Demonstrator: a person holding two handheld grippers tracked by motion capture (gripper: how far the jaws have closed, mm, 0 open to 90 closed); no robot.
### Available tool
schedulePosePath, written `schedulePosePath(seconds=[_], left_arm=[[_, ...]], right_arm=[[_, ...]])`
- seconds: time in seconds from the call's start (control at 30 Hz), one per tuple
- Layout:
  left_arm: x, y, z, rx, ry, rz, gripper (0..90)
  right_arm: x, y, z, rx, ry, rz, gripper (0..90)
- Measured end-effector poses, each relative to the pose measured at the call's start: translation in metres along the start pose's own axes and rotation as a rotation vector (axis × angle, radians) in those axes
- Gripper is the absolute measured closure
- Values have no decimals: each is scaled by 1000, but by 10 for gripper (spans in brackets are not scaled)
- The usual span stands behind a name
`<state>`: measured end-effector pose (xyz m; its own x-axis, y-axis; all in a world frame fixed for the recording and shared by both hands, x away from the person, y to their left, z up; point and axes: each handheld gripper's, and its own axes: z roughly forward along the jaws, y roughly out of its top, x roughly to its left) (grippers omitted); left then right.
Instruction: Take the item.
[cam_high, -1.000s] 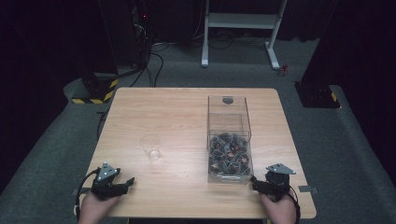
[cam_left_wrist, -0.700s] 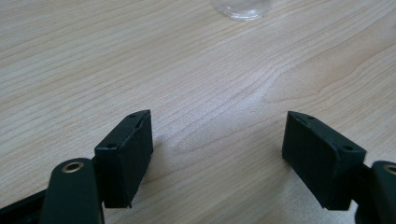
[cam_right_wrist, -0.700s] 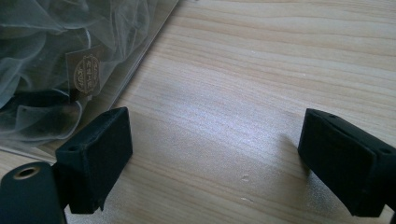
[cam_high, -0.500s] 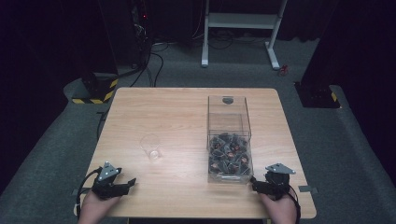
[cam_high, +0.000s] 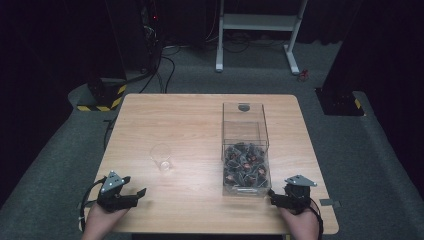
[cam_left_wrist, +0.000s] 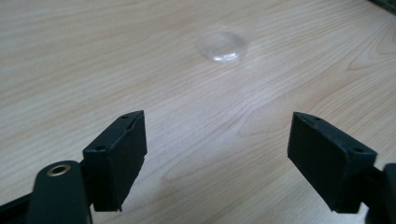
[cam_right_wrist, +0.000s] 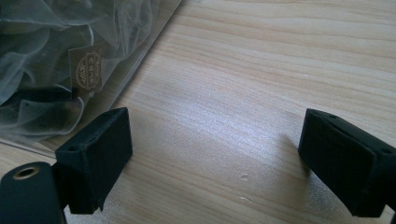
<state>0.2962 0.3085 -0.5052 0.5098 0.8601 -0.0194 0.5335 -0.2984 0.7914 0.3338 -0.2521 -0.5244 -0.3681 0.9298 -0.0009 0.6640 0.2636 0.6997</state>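
The left gripper (cam_high: 134, 196) rests at the near edge of the wooden table (cam_high: 200, 120); its jaws have just been opening and stand wide apart, nothing between them; that reads as readying to grasp; the clear cup (cam_high: 161, 157) stands just beyond it; the right gripper (cam_high: 274, 199), jaws apart and empty, sits beside the clear box (cam_high: 245, 150) of sachets; grey carpet and dark room surround the table.

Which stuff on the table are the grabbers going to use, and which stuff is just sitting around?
For the job:
clear plastic cup
clear box of mesh pouches
left gripper, right gripper, both open and empty

Just lying about:
white frame on the floor
cables
striped black base
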Motion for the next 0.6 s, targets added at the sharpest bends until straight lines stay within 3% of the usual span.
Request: schedulePosePath(seconds=[0.2,0.33,0.6], left_arm=[[-6,11,2,8,-4,44,182],[-12,17,3,-4,-24,38,190],[-28,29,8,-5,-38,67,196]], right_arm=[[0,-1,0,0,4,-6,96],[1,0,0,3,-2,-8,94],[0,0,0,2,6,-19,93]])
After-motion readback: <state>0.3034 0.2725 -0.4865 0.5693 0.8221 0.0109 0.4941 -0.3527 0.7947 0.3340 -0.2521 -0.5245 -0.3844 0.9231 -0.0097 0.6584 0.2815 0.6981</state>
